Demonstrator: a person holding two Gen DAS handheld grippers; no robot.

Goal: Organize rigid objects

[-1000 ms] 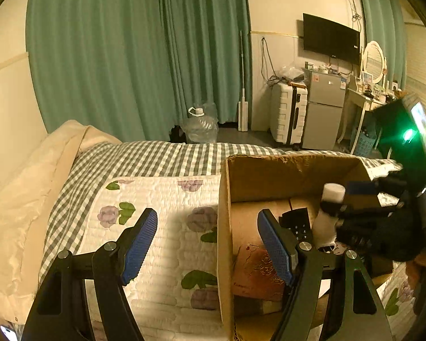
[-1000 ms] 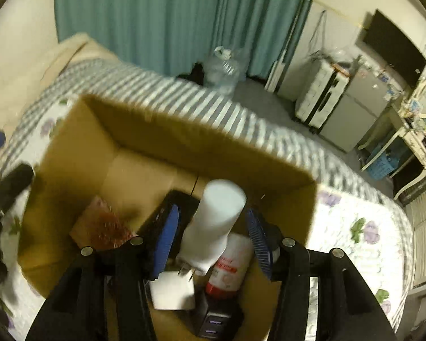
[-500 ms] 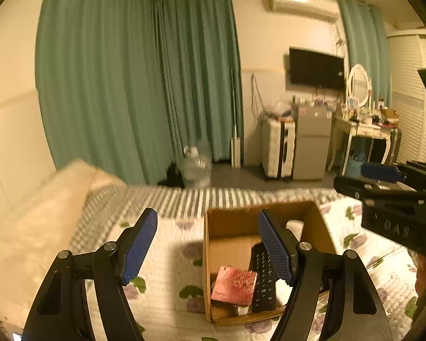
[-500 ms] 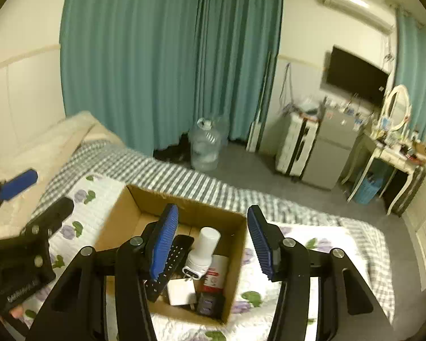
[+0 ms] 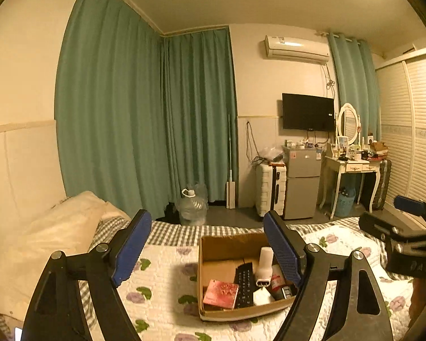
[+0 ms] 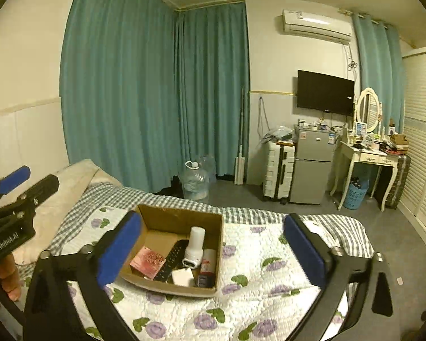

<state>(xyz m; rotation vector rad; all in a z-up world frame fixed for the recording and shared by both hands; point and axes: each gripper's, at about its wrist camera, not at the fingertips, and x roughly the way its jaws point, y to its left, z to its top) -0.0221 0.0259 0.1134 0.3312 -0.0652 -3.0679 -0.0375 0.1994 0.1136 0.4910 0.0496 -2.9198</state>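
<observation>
A cardboard box (image 5: 215,244) (image 6: 167,217) sits on the flowered quilt of the bed. In it lie a white bottle (image 5: 264,264) (image 6: 195,245), a black remote (image 5: 243,284) (image 6: 171,258), a pink booklet (image 5: 221,294) (image 6: 147,261), a red-labelled bottle (image 6: 208,260) and a white charger (image 6: 182,277). My left gripper (image 5: 207,251) is open and empty, held high above and back from the box. My right gripper (image 6: 210,250) is open and empty, also well above the box.
A cream pillow (image 5: 51,241) lies at the bed's left. Beyond the bed stand a water jug (image 6: 194,182), a white suitcase (image 6: 278,179), a small fridge (image 6: 312,164) and a dressing table (image 6: 366,159). Green curtains (image 6: 156,91) cover the far wall.
My right gripper has let go of the white bottle inside the box and opened wide. Both grippers have pulled up and back, away from the box.
</observation>
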